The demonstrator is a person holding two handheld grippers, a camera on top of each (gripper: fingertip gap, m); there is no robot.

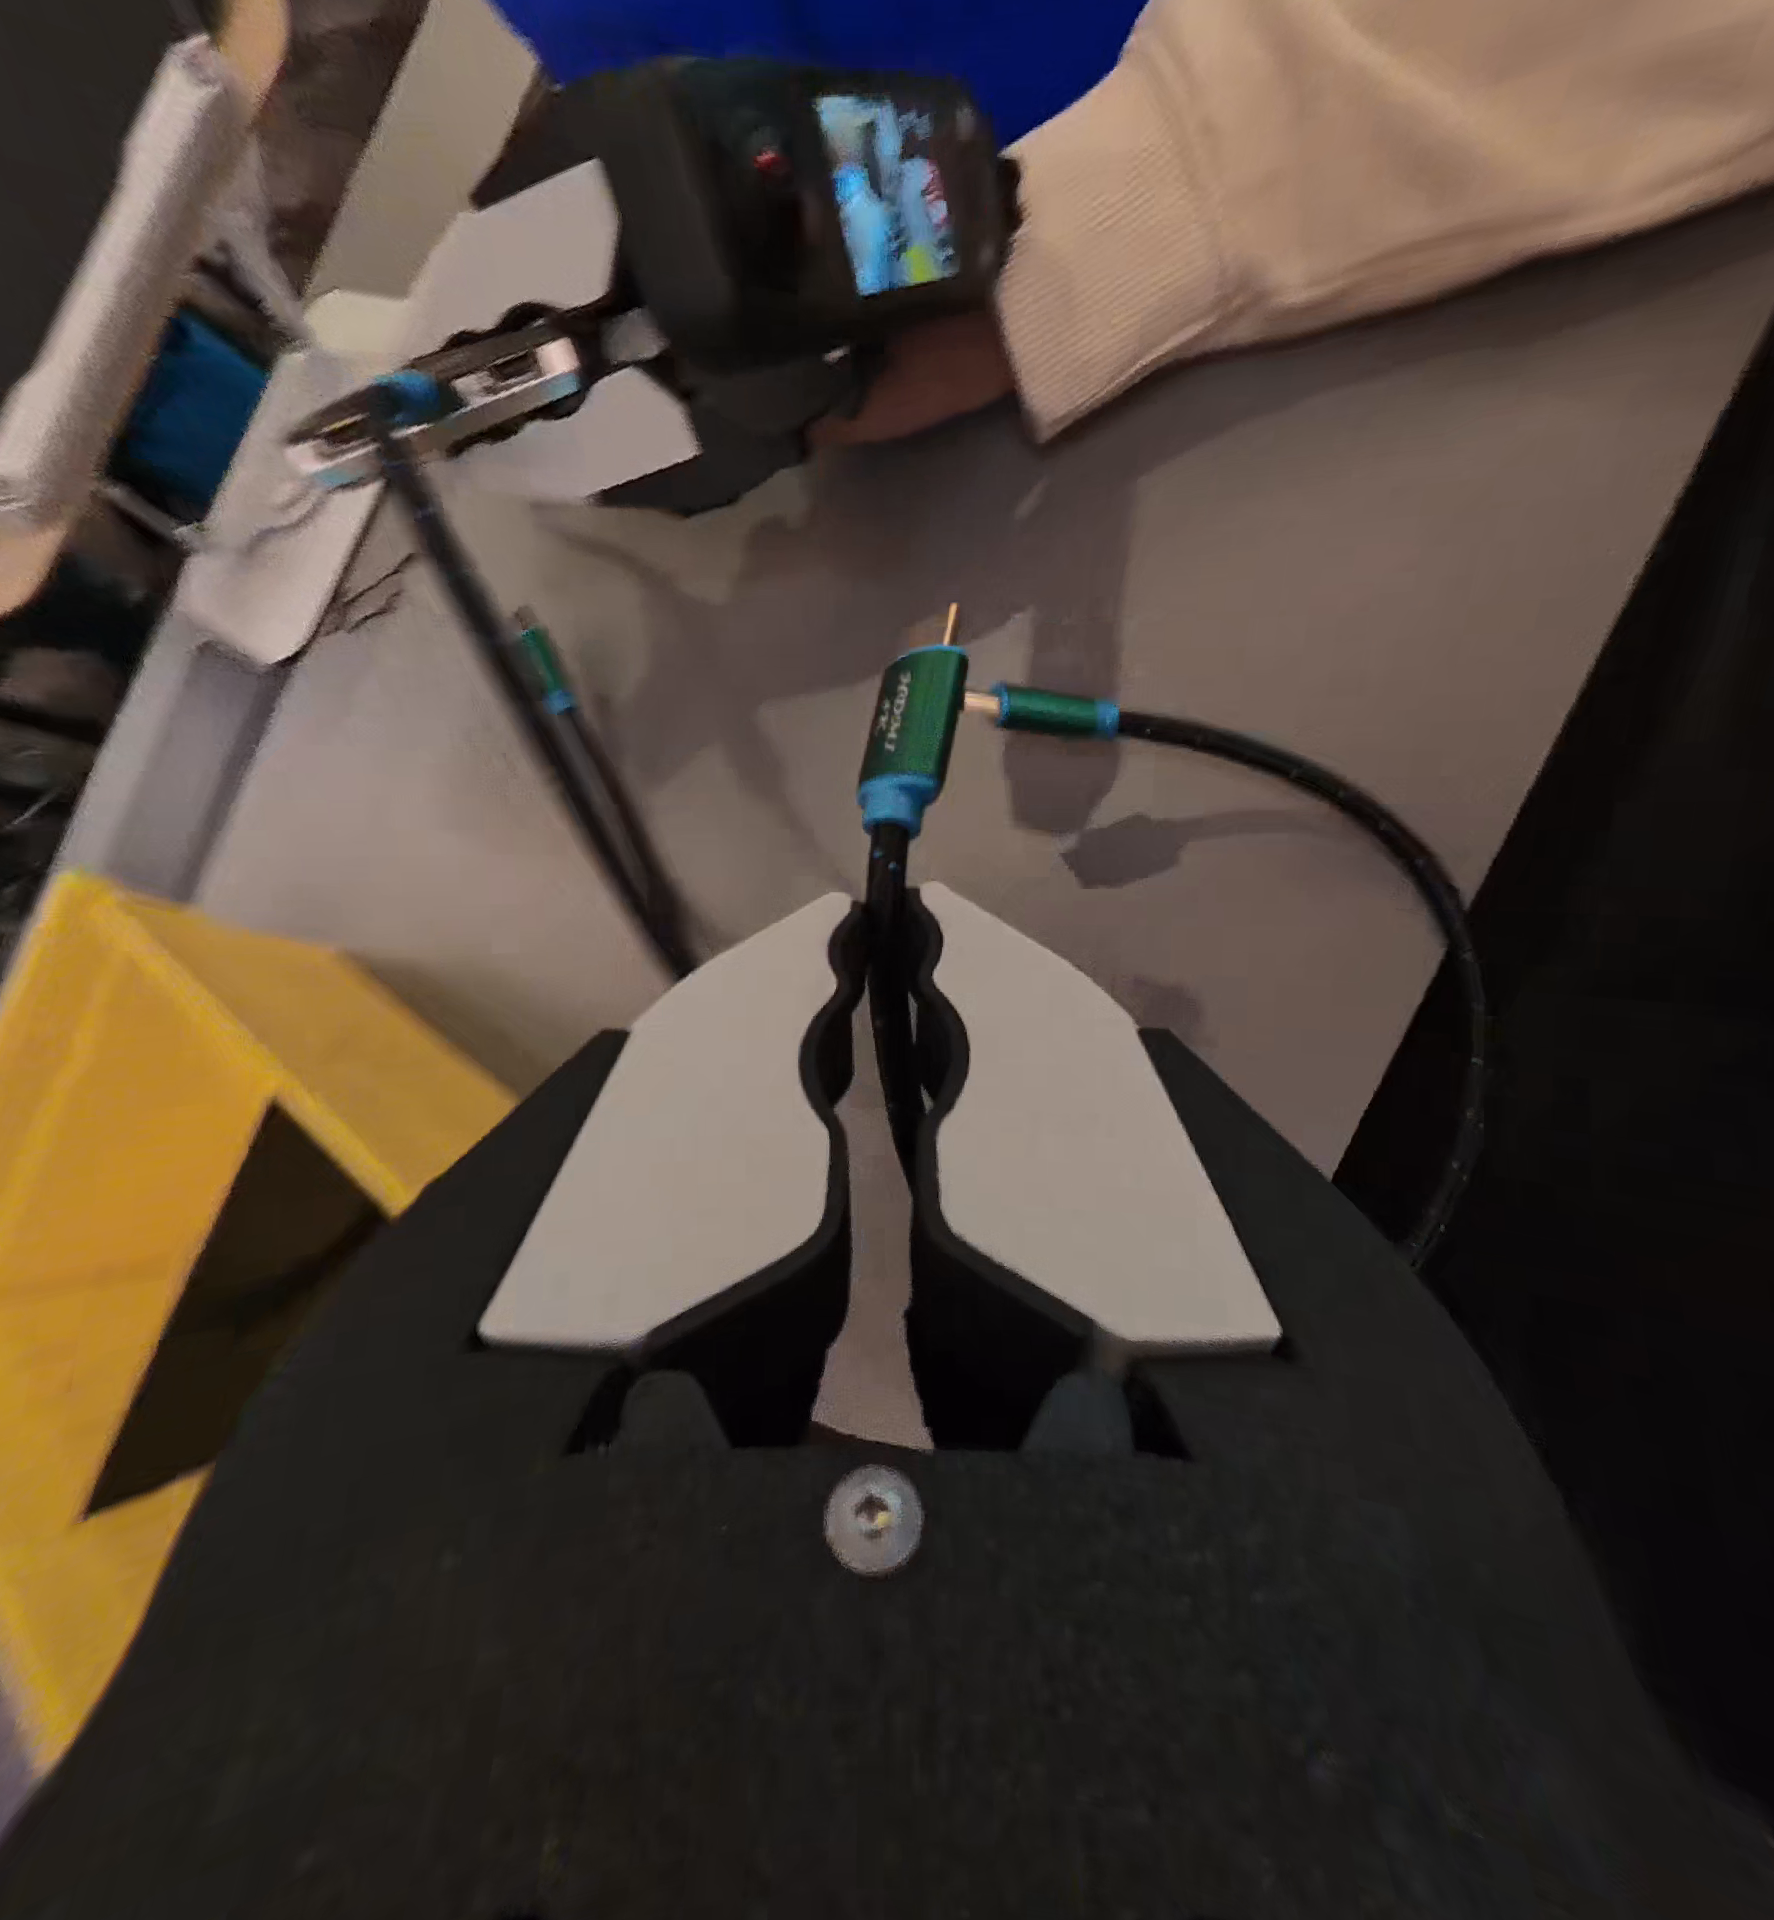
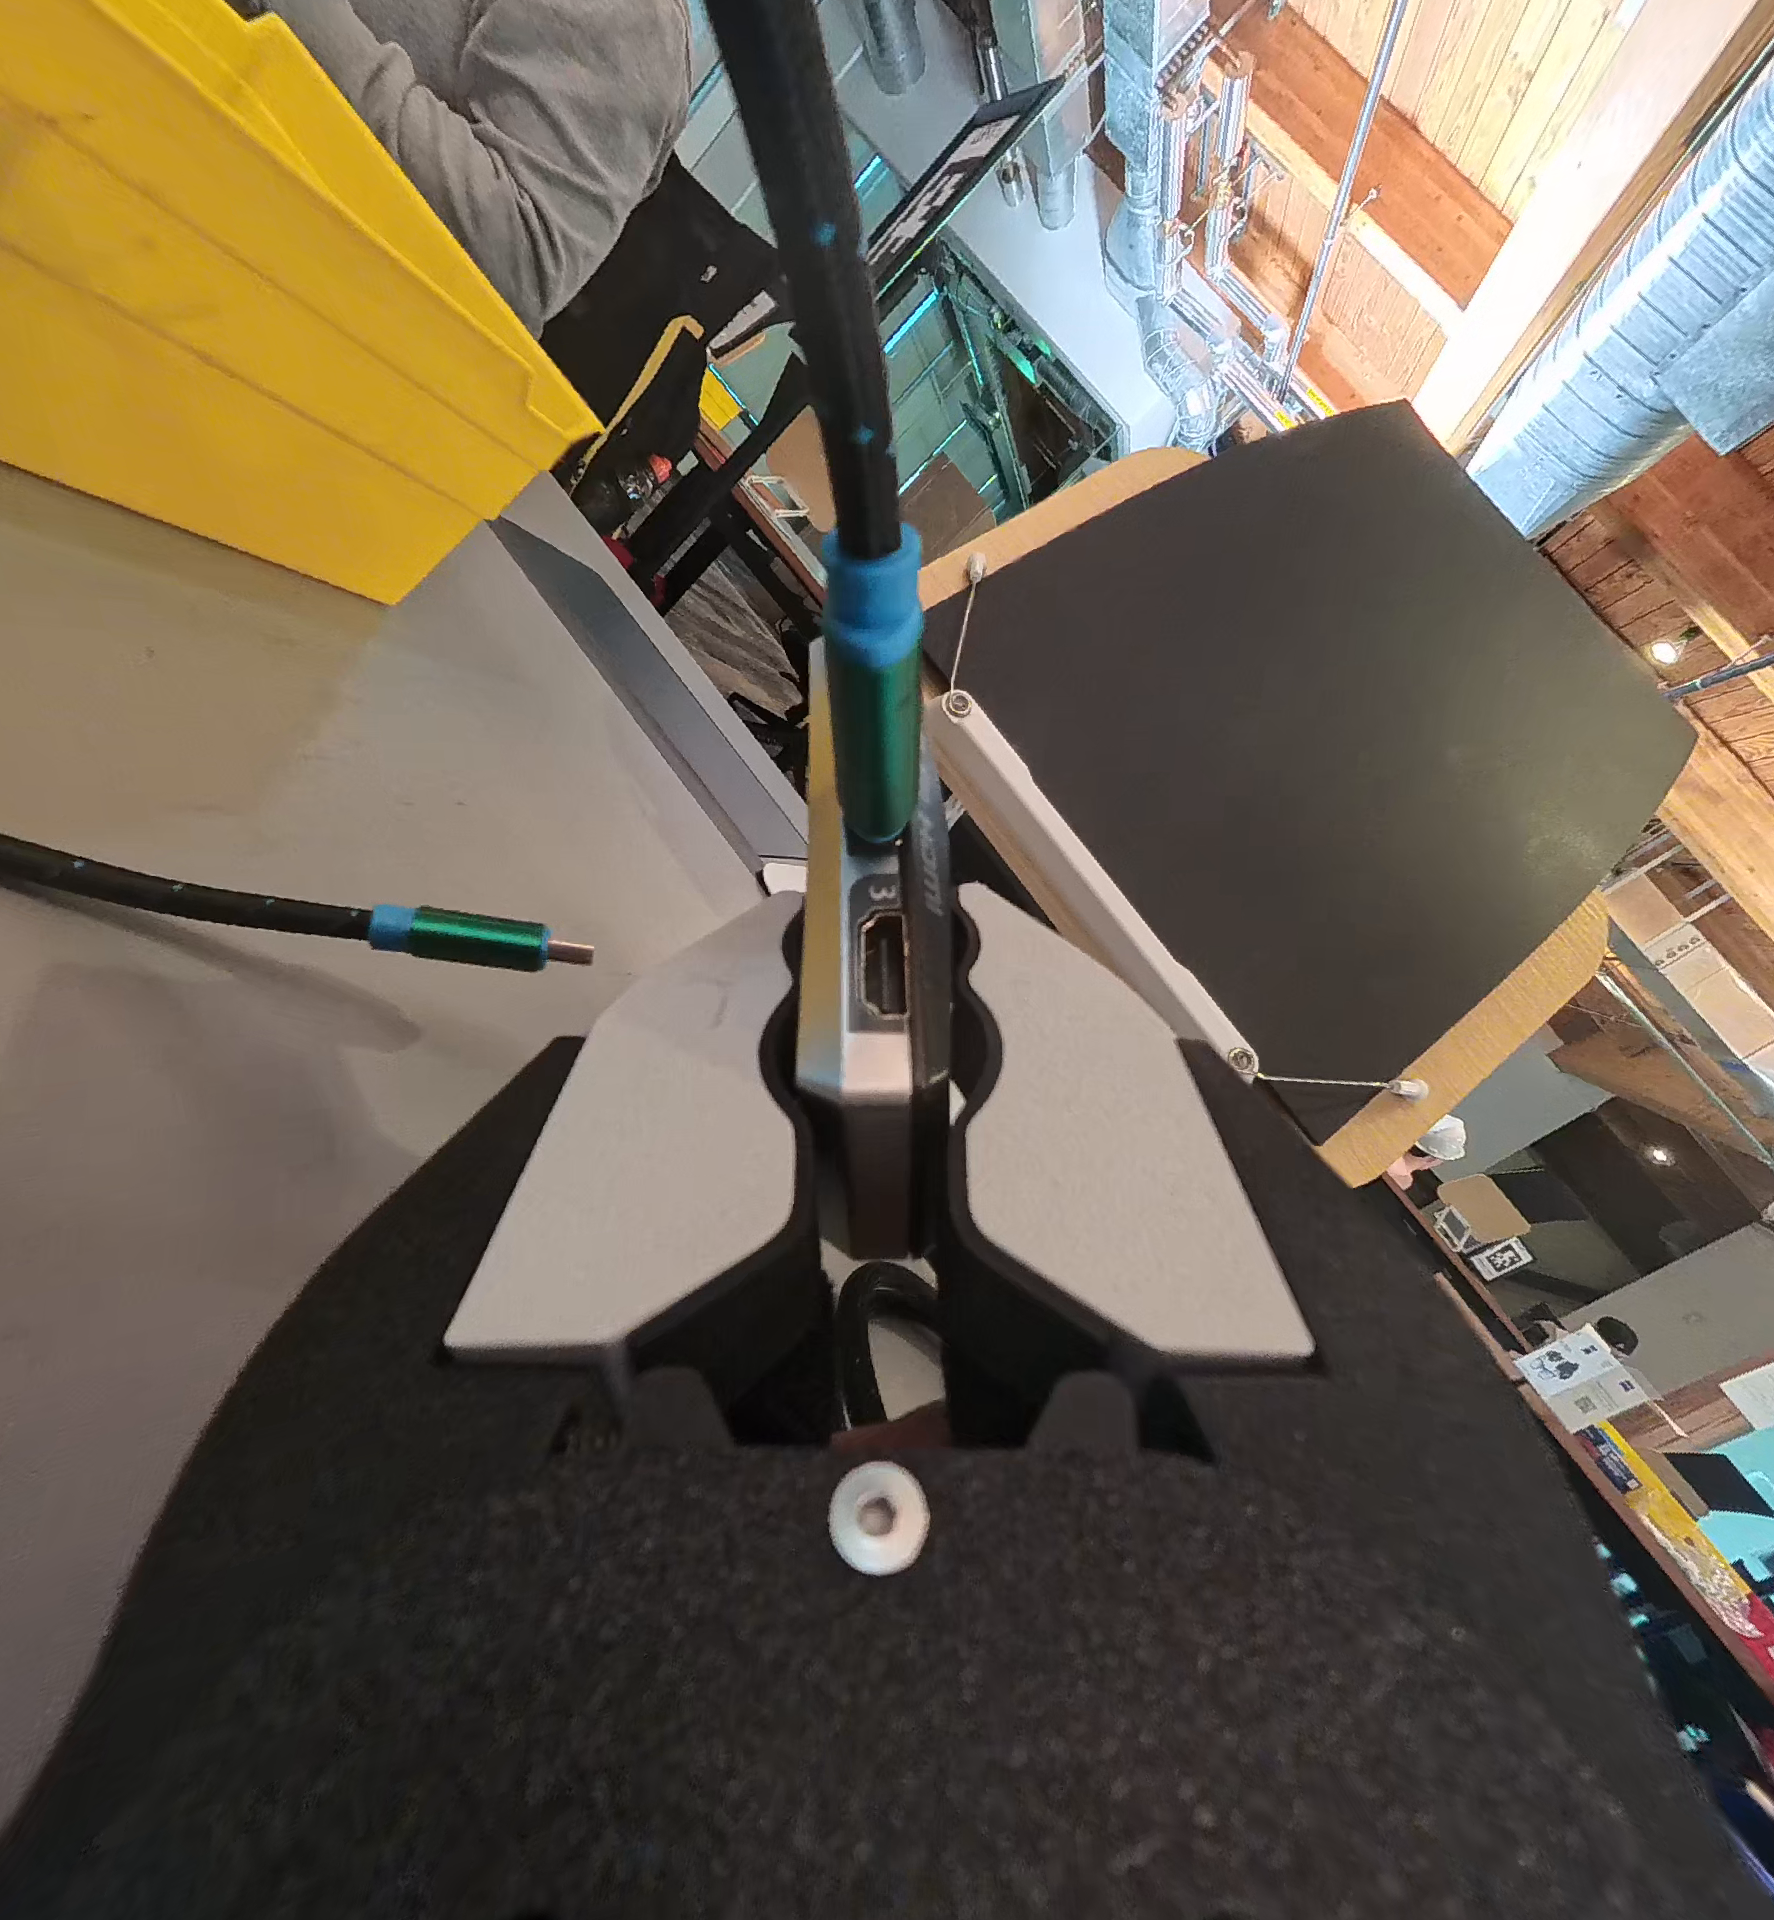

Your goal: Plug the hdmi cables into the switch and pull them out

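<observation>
My left gripper (image 1: pixel 885 904) is shut on a black braided HDMI cable (image 1: pixel 888 997) just behind its green plug (image 1: pixel 914 727), which has a blue collar and is held above the grey table. A second green plug (image 1: pixel 1054 715) lies on the table beside it. My right gripper (image 2: pixel 878 914) is shut on the silver and dark HDMI switch (image 2: pixel 862 1091), lifted off the table. One green plug (image 2: pixel 867 748) sits in the switch, its cable running upward; the port (image 2: pixel 885 961) next to it is empty. The switch (image 1: pixel 488 384) also shows far off in the left wrist view.
A yellow bin (image 1: pixel 135 1143) stands at the left of the grey table (image 1: pixel 1226 582) and shows in the right wrist view (image 2: pixel 187 312). A loose plug (image 2: pixel 478 935) lies on the table. A person's sleeve (image 1: pixel 1382 208) is behind. A black panel (image 2: pixel 1278 779) stands beyond the table edge. The grippers' ends are close to 25 cm from one another.
</observation>
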